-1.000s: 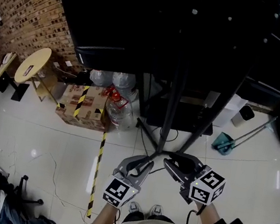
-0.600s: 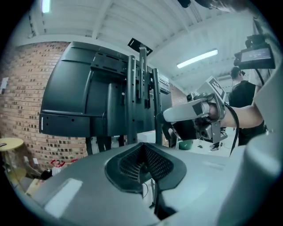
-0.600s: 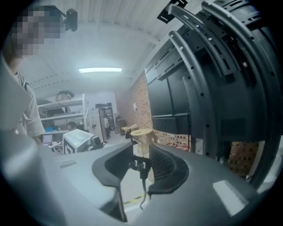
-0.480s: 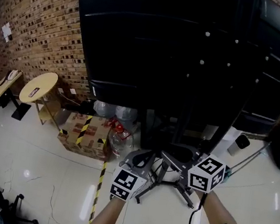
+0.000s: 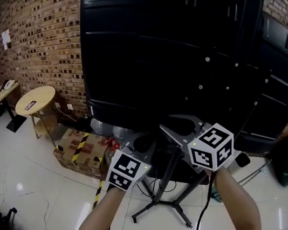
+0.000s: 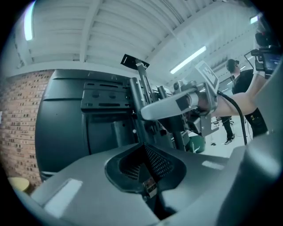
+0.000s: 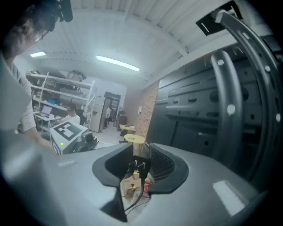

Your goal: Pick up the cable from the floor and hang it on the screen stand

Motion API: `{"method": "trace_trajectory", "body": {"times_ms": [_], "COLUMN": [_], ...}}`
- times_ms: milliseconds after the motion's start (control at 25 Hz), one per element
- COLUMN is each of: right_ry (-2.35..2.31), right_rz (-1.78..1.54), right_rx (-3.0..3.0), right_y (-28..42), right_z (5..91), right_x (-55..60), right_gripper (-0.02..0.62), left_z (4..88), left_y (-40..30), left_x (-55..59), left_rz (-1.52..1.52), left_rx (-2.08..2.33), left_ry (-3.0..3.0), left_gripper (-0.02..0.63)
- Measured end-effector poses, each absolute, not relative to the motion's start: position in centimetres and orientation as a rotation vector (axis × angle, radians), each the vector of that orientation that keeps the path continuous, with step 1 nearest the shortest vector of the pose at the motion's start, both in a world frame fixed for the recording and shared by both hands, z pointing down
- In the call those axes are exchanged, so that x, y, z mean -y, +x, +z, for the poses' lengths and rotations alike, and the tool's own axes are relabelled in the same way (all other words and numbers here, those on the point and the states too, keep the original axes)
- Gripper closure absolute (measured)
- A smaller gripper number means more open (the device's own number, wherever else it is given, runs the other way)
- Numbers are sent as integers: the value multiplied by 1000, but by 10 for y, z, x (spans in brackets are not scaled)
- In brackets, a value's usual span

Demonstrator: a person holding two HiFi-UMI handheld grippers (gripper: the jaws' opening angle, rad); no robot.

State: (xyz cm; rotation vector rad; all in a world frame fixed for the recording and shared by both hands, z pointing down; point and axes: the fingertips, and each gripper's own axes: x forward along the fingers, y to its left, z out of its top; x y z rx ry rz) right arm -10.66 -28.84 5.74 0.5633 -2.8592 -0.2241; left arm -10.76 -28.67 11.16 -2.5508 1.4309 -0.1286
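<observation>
**Cable** [image 7: 138, 185]: the black plug end is clamped between the jaws of the right gripper [image 7: 140, 164], with the cord hanging below. A small metal connector [image 6: 150, 189] is pinched in the closed left gripper [image 6: 147, 175].

**Surroundings:** the back of a large black screen [image 5: 160, 49] on its stand [image 5: 164, 186] is directly ahead of both grippers. Also listed are a brick wall [image 5: 43, 29], a round table [image 5: 36, 100] and a cardboard box [image 5: 80, 153] banded in yellow-black tape.

**Change:** both grippers were low over the floor [image 5: 39, 187] a second ago and are now raised to the screen's lower edge.

**Markings:** square black-and-white patterns are carried on the marker cubes [image 5: 124, 171].
</observation>
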Motion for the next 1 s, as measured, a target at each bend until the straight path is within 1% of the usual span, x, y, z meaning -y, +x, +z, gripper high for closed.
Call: {"method": "trace_trajectory", "body": {"times_ms": [240, 480, 640, 840, 1000], "right_ry": [585, 645, 698, 774, 899], "right_rz": [-450, -504, -477, -436, -531], "right_rx": [2866, 2832, 2853, 2917, 2893], "right_y": [-96, -112, -119, -111, -94], "right_z": [-42, -121, -156, -187, -223], "right_x": [309, 332, 348, 349, 359], "right_gripper": [477, 477, 477, 477, 477], "left_z": [59, 19, -20, -101, -156], "left_y": [-94, -87, -97, -108, -111], "left_x": [306, 317, 332, 336, 356], "left_rz": [-40, -7, 33, 79, 97], "left_rx": [-1453, -1403, -1410, -1371, -1353], "left_ry": [-2468, -2434, -2391, -2281, -2275], "left_gripper": [586, 586, 586, 586, 586]}}
